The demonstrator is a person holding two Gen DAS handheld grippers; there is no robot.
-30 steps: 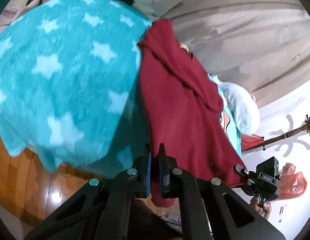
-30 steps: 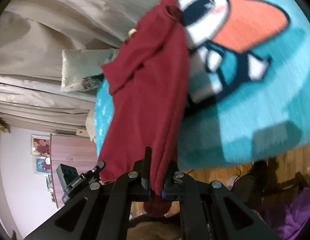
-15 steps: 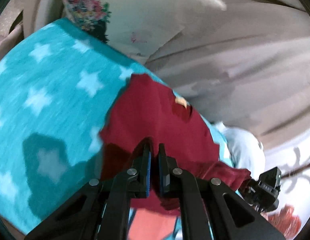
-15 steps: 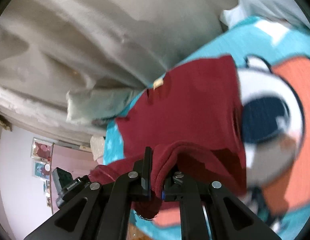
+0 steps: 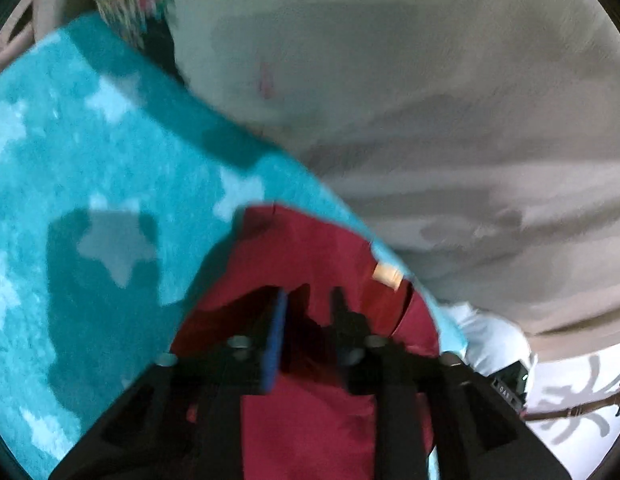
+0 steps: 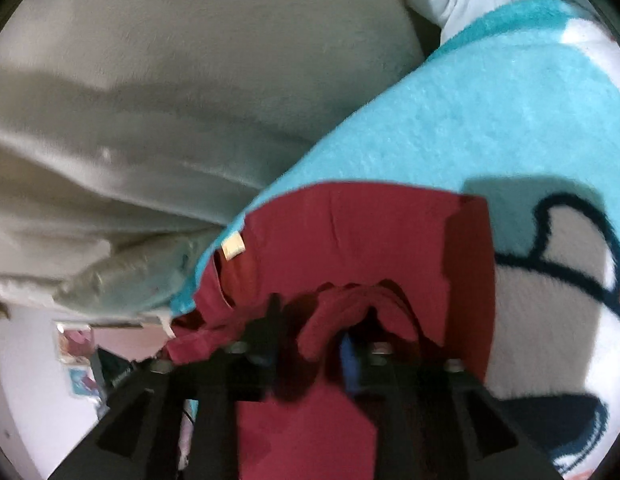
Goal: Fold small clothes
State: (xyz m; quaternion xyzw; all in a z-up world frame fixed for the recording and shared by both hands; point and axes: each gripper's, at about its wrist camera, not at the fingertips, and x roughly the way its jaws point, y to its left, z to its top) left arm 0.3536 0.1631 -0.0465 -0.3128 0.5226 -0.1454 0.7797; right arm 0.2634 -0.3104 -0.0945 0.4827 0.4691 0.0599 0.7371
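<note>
Left wrist view shows the left claw (image 5: 308, 312) with its jaws parted, a clear gap between the blue pad and the dark finger, and dark red cloth lying beneath and between them, not pinched. The red garment (image 5: 310, 248) lies on a turquoise star-patterned blanket (image 5: 90, 160), its far edge close to the blanket's edge, with a small tan label (image 5: 386, 274) showing near one corner. Beyond it hangs a pale grey curtain (image 5: 430, 120).

In the right wrist view the right claw (image 6: 310, 328) also stands spread, with a raised hump of the red cloth bunched between the fingers; nothing looks clamped. The garment here spreads flat ahead on the blanket, beside a cartoon print (image 6: 558, 264).

The step in hand looks like the release after laying one half of the garment over the other. The next move probably calls for backing both claws out without dragging the top layer, then taking a fresh grip for a further fold.
</note>
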